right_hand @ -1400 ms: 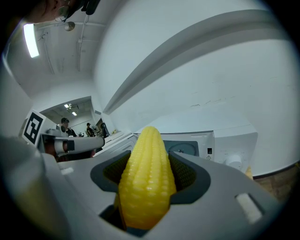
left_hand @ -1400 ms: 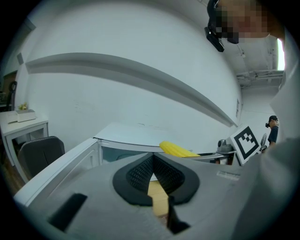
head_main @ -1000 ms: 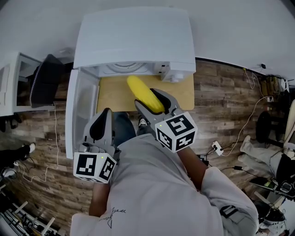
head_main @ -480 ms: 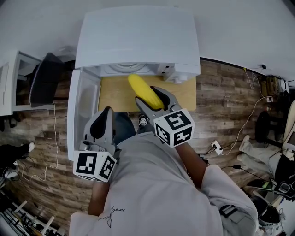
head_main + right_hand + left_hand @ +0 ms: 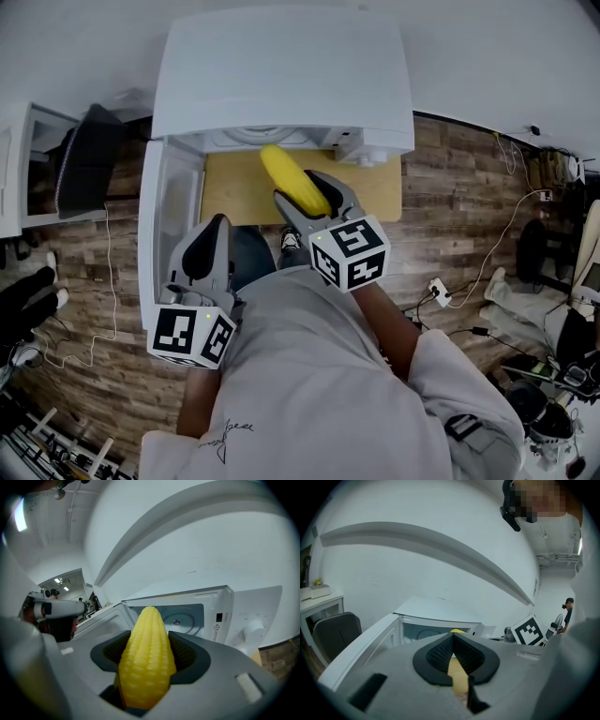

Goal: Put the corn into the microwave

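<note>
Now our right tool (image 5: 306,193) clamps the glossy yellow corn cob (image 5: 145,667) lengthwise, its tapered tip jutting past the jaws towards the open white microwave (image 5: 281,75), seemingly just short of its cavity. Neat kernel rows show. Our left tool (image 5: 214,232) sits closed, empty.

White wall (image 5: 75,56) behind; wood-plank floor (image 5: 450,206), cables (image 5: 497,251) trailing right; black chair (image 5: 89,159) left; light wooden tabletop (image 5: 230,192).
</note>
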A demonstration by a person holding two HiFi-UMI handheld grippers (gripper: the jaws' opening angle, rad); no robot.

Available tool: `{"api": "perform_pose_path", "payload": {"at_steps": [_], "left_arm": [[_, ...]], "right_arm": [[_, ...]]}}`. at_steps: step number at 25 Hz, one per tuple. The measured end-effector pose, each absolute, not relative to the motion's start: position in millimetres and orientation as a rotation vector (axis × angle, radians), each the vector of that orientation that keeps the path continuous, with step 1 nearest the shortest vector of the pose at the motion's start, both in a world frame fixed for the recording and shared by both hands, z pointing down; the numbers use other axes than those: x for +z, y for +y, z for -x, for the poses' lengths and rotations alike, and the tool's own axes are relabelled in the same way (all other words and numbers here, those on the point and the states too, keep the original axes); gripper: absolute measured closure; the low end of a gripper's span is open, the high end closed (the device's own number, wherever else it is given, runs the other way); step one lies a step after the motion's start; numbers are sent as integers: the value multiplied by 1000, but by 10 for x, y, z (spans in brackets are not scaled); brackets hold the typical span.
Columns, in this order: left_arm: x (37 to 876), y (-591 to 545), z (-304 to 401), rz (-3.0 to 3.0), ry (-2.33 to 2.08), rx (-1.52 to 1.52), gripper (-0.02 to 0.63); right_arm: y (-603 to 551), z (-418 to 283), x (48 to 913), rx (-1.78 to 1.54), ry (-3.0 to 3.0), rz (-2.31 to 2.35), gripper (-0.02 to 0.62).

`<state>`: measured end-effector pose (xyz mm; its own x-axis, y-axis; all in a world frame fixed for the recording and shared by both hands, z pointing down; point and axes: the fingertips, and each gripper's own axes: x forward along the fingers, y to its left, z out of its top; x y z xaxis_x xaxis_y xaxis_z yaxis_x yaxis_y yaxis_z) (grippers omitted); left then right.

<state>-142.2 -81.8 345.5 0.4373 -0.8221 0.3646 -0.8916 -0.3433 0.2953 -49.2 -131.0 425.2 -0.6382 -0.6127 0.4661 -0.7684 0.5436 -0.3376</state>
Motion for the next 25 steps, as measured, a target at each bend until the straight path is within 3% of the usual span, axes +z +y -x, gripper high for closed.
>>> {"api": "perform_pose_path", "payload": {"at_steps": [25], "left_arm": [[3547, -765, 1578, -2193, -1417, 183, 618]], "right_arm": [[-1583, 628, 4805, 762, -2394, -1192, 331]]}}
